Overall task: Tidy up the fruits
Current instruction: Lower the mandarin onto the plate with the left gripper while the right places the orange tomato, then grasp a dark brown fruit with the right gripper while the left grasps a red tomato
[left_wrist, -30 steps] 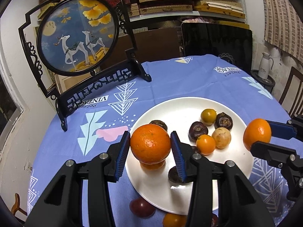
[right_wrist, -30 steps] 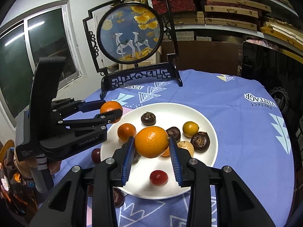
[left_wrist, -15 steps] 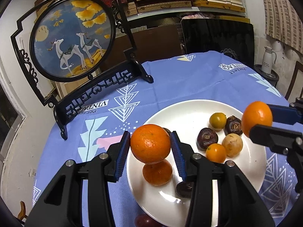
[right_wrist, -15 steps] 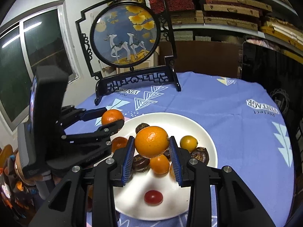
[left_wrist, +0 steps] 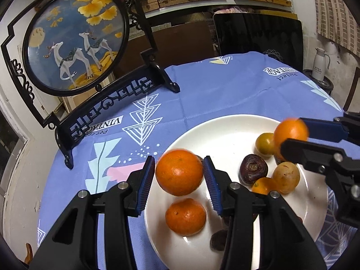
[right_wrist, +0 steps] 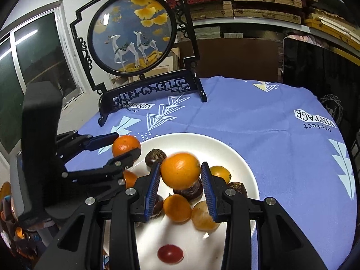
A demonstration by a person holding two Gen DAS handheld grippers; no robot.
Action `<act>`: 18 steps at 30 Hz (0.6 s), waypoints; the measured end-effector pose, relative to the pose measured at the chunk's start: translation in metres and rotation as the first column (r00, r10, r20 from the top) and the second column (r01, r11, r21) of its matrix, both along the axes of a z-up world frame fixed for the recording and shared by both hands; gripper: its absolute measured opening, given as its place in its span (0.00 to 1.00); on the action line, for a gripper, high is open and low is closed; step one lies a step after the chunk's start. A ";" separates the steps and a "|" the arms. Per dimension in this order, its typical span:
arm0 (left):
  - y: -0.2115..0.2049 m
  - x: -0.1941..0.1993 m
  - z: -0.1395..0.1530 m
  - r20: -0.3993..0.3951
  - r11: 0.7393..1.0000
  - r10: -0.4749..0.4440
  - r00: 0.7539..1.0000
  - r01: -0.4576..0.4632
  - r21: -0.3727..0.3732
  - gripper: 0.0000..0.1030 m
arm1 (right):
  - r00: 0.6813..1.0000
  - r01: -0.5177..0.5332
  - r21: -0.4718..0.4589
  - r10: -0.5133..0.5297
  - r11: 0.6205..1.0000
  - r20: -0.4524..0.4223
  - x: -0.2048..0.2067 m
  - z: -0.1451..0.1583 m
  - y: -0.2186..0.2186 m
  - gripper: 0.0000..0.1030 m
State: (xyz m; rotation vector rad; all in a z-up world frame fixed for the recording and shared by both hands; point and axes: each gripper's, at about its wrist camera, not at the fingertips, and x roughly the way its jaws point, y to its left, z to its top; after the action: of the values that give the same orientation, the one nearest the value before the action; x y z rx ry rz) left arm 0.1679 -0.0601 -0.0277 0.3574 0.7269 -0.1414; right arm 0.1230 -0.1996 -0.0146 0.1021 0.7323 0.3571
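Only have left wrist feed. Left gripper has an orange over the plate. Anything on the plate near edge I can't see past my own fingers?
Observer: Yes. The right wrist view shows a small red fruit lying alone on the white plate, nearest that camera.
Operator: Right gripper holding its orange square?
Observer: The right gripper has its orange between both blue pads, above a dark fruit.
Operator: What's left of my gripper, off frame?
Observer: A dark window in the wall, beyond the left gripper.
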 end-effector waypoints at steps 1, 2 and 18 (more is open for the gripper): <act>-0.001 0.000 -0.001 0.005 1.000 -0.004 1.000 0.004 0.007 0.44 | 1.000 -0.011 0.014 0.011 1.000 -0.008 0.003 -0.001 -0.001 0.39; -0.001 0.000 -0.001 0.005 1.000 -0.003 1.000 0.003 0.006 0.49 | 1.000 -0.001 0.017 0.001 1.000 -0.007 0.004 -0.001 -0.001 0.41; 0.020 -0.078 0.025 0.201 0.999 0.036 0.979 -0.034 -0.009 0.80 | 0.975 0.180 0.119 -0.194 0.976 0.113 -0.082 0.010 -0.034 0.82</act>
State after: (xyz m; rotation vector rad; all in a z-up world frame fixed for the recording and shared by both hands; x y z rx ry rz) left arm 0.0904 -0.0400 -0.0023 0.3475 0.5322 -0.0726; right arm 0.0408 -0.2340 -0.0051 0.2475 0.5752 0.2201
